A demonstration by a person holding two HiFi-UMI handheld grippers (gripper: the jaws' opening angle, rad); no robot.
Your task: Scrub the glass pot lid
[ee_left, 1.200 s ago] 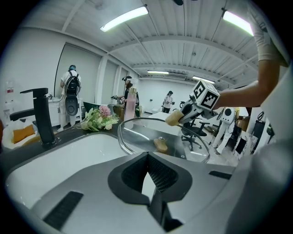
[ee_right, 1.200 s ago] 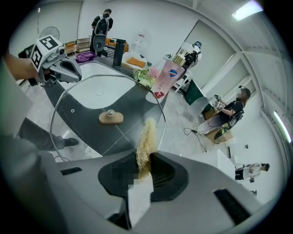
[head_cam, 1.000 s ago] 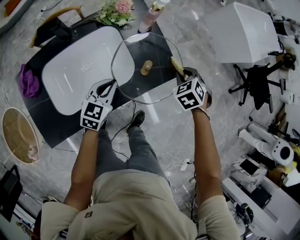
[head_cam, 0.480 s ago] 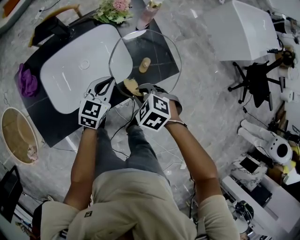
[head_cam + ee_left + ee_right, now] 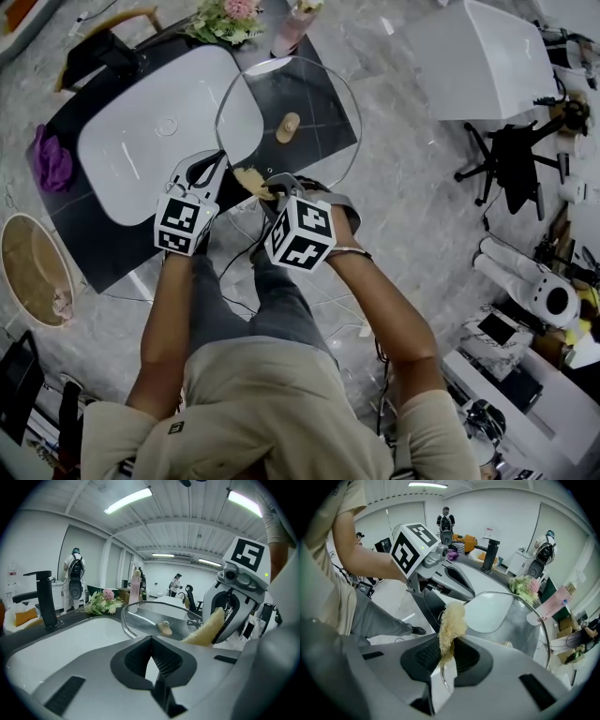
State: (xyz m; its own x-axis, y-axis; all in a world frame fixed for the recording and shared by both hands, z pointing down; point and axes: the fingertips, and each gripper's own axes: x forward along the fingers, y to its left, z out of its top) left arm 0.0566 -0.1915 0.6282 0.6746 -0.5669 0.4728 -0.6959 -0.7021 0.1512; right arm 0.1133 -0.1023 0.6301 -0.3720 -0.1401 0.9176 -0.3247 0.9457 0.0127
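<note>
My head camera looks steeply down over both arms, with the table [image 5: 98, 248] in the upper left of its frame. The camera on my left tongs [image 5: 152, 663] looks close along its jaws toward my right tongs [image 5: 223, 618]. The right one looks back (nearly opposite). All three share the lid [image 5: 288, 124] and the scrubber [image 5: 251, 178].

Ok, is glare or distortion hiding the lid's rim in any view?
Head view: glass lid sharp, one bright patch at its far rim. Left gripper view: fisheye bends the rim, ceiling tubes blown out. Right gripper view: scrubber crosses the near rim; corners vignetted.
</note>
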